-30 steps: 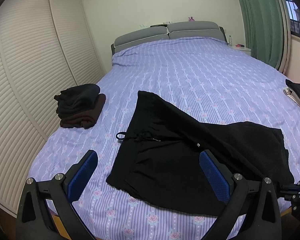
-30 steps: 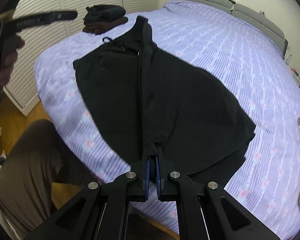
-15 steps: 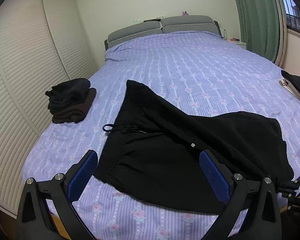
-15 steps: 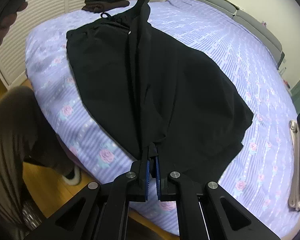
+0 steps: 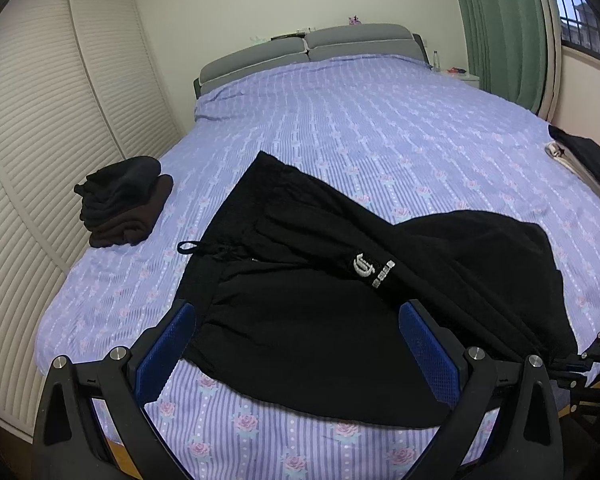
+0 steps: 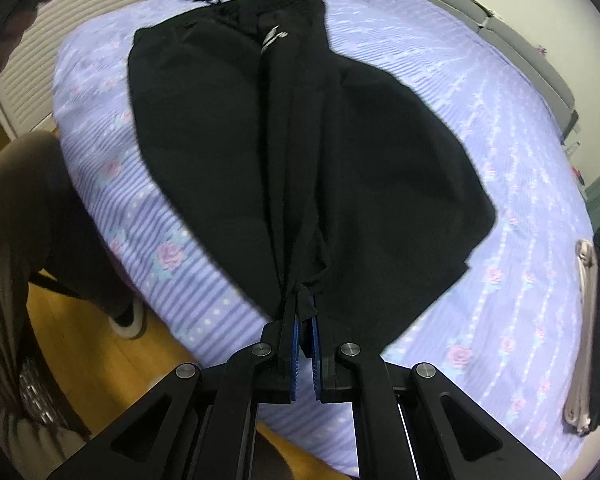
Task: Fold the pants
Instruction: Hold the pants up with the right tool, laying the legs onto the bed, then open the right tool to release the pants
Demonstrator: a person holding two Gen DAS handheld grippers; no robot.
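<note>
Black pants lie spread on the bed's near side, with the waistband and drawstring to the left and a white logo on a raised fold. They also show in the right wrist view. My left gripper is open and empty, hovering over the pants' near edge. My right gripper is shut on the bunched leg end of the pants at the bed's edge and pulls a taut ridge of cloth. It shows at the right edge of the left wrist view.
The bed has a purple flowered sheet. A stack of folded dark clothes sits at its left edge. More clothes lie at the right side. A louvred wardrobe stands left. The person's leg is by the bed.
My left gripper has moved closer to the pants and lower. My right gripper has pulled the leg end further toward the bed's edge, tightening the ridge; the logo now faces up.
</note>
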